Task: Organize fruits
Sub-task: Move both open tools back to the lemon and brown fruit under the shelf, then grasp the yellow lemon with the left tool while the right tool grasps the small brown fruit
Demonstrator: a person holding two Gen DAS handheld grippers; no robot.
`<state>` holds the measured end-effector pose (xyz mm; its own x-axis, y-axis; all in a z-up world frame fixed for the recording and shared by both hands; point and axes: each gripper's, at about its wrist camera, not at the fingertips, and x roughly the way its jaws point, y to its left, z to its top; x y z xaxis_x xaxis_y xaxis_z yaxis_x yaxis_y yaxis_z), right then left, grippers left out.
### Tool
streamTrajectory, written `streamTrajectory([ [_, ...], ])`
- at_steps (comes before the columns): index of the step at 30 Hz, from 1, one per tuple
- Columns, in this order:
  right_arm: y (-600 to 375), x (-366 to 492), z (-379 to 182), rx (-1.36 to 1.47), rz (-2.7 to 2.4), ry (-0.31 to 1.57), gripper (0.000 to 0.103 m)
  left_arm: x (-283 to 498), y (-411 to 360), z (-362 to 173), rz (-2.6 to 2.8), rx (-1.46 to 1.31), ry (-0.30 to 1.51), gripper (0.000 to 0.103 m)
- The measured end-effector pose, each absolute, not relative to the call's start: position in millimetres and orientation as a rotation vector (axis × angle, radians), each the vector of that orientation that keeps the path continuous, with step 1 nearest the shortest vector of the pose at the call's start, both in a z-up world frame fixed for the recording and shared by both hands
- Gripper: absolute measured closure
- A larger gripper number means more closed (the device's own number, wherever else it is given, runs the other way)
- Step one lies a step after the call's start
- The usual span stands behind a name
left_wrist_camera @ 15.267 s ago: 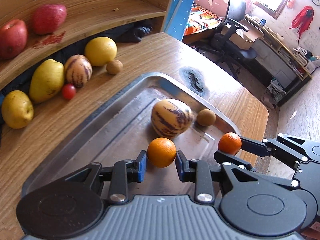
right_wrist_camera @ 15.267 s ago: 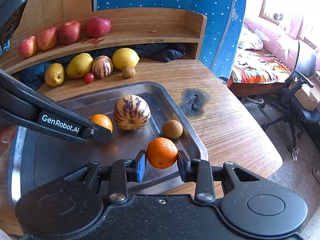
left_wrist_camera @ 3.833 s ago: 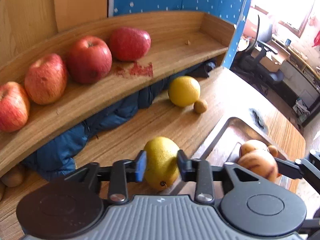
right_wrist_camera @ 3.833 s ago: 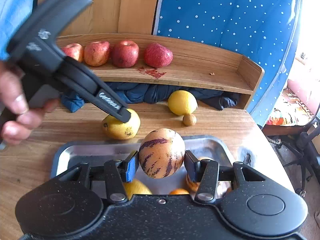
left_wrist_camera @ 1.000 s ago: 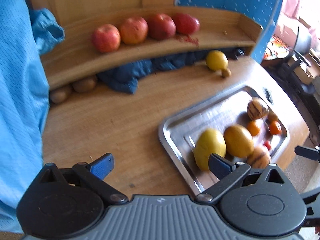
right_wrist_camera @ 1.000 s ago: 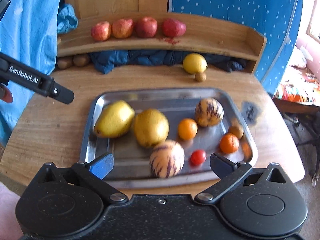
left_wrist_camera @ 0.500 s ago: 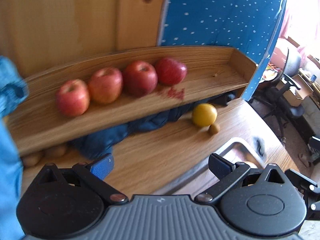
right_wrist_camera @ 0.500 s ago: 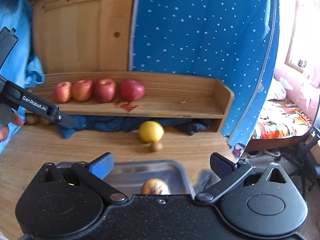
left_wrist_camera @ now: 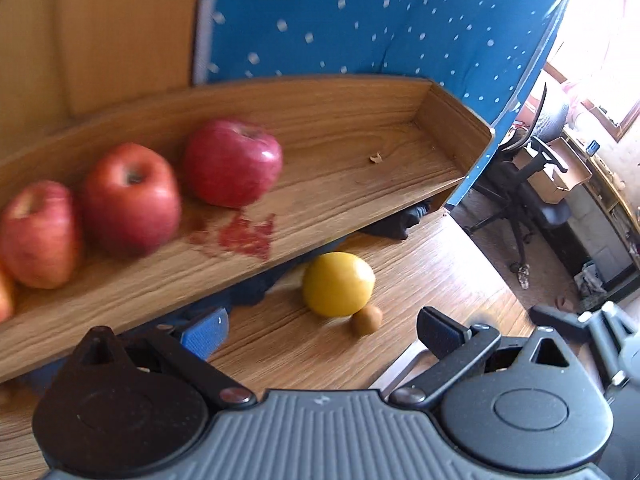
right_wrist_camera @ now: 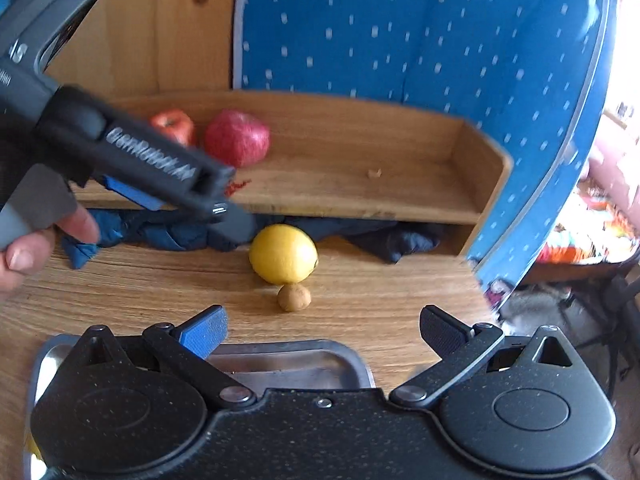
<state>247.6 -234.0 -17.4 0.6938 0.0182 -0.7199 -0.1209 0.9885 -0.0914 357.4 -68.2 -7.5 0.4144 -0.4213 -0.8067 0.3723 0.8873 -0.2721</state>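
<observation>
Tools both released, nothing between the pads. Left tool (left_wrist_camera: 322, 330) hangs over the table (left_wrist_camera: 420, 264), jaws spread wide, yellow fruit (left_wrist_camera: 338, 284) framed between them at 12 o'clock. Small brown fruit (left_wrist_camera: 366, 320) touches the yellow one at its 5 o'clock. Both sit on the table just under the front edge of the wooden shelf (left_wrist_camera: 360, 168), against dark blue cloth (right_wrist_camera: 160, 232) stuffed beneath it.

Right tool (right_wrist_camera: 322, 330) also spread wide, same two fruits at 12 o'clock in its view. Metal tray (right_wrist_camera: 296, 360) rim shows between its fingers, just near side of the brown fruit, apart from it. Tray contents mostly hidden by the tool body.

Red apples (left_wrist_camera: 232, 164) lined up on the shelf at 10 o'clock, red smear on the wood beside them. Left tool crosses the right view at 9 o'clock, a person's hand (right_wrist_camera: 28, 252) on its grip.
</observation>
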Motion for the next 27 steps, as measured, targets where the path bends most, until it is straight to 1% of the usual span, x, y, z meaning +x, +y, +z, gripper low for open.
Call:
streamTrajectory([
  [3, -230, 261, -35, -0.120, 0.077, 0.836, 0.006, 369, -83, -23, -0.501, -0.058, 1.059, 0.001],
  [8, -226, 281, -57, -0.104, 0.081, 0.880, 0.016, 379, -96, -41, -0.512, -0.039, 1.072, 0.001],
  [14, -224, 296, -71, -0.097, 0.085, 0.902, 0.028, 391, -106, -55, -0.520, -0.023, 1.086, 0.005],
  [18, -222, 303, -77, -0.101, 0.100, 0.914, 0.037, 395, -113, -56, -0.537, 0.005, 1.072, 0.009],
  [20, -221, 307, -80, -0.108, 0.109, 0.922, 0.045, 396, -118, -55, -0.555, 0.028, 1.060, 0.012],
  [22, -219, 310, -82, -0.113, 0.117, 0.926, 0.048, 396, -121, -54, -0.559, 0.040, 1.057, 0.015],
  [24, -218, 312, -85, -0.112, 0.122, 0.931, 0.051, 397, -123, -54, -0.566, 0.051, 1.062, 0.024],
  [27, -217, 313, -86, -0.107, 0.129, 0.928, 0.053, 398, -124, -55, -0.560, 0.048, 1.077, 0.027],
])
